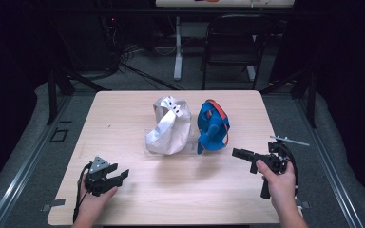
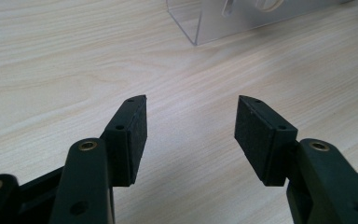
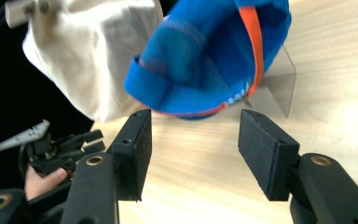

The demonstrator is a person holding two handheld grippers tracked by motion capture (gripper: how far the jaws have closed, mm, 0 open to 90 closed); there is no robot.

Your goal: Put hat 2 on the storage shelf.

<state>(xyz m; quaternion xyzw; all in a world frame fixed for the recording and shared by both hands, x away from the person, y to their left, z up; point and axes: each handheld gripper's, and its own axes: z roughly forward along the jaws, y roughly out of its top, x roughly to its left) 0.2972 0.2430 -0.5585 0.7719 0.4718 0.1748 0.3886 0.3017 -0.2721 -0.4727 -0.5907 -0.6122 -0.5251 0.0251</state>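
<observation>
Reaching toward the blue cap (image 1: 213, 127), the right gripper (image 1: 241, 153) points its wide, empty jaws at it, just short; the cap stands on a clear stand (image 3: 279, 88) mid-table beside the white cap (image 1: 170, 124). The left gripper (image 1: 116, 176) rests apart, also wide and empty. Next, I judge, closing on the brim (its white lettering is unreadable).

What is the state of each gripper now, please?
Left gripper: open, holding nothing, low over the table.
Right gripper: open, holding nothing, pointing at the blue cap.
</observation>
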